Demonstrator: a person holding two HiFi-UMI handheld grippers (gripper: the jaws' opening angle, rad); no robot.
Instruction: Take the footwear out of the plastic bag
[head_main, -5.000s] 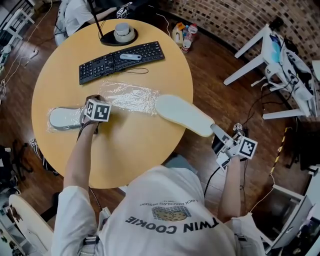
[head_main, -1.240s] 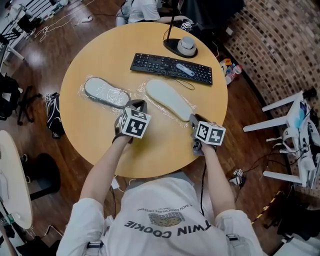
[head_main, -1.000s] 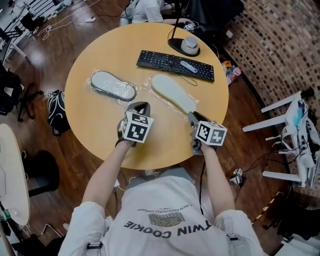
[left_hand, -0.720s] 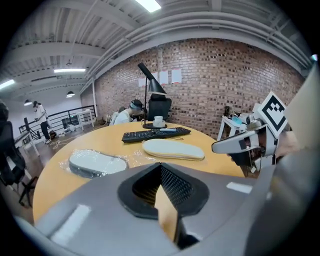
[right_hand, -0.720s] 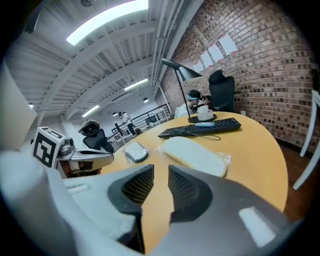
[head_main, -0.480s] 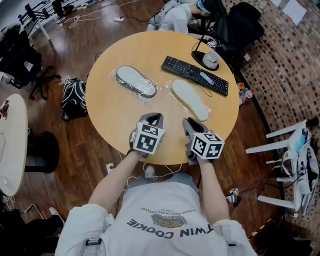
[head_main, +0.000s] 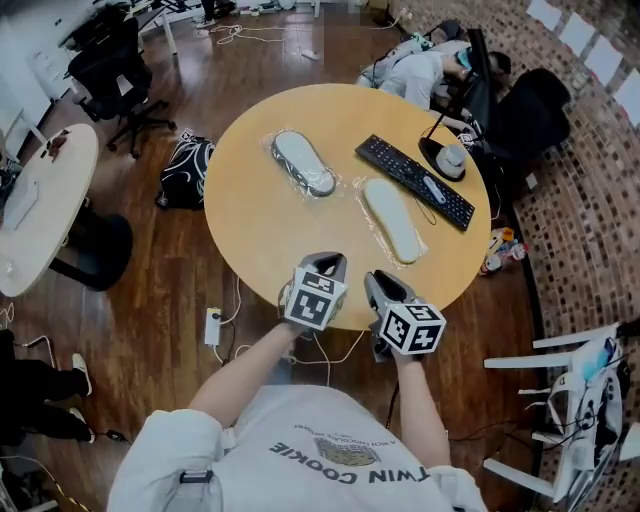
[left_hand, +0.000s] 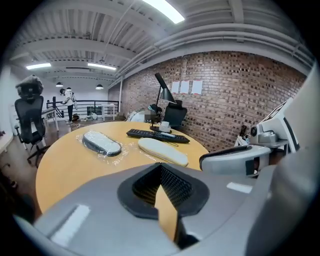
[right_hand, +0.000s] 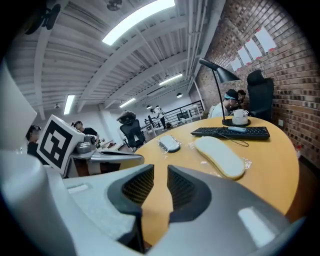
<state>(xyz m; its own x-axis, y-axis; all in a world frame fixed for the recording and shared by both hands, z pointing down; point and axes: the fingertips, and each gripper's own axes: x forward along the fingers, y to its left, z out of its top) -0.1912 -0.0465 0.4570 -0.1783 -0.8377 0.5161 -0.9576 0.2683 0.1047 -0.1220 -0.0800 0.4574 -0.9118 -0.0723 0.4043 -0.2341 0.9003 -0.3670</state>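
Only the head view shows both forearms reaching forward side by side, with the left gripper (head_main: 328, 264) and right gripper (head_main: 381, 284) at the near rim of the table (head_main: 250, 220). The gripper views show the jaws: each pair is slightly apart, with nothing between. The bagged slipper (head_main: 305, 162) lies well ahead of the left gripper. The pale slipper (head_main: 392, 220), on plastic, lies ahead of the right. The keyboard (head_main: 415, 182) is beyond.

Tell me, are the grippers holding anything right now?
Nothing is held. The left gripper and the right gripper are both empty, with jaws apart.
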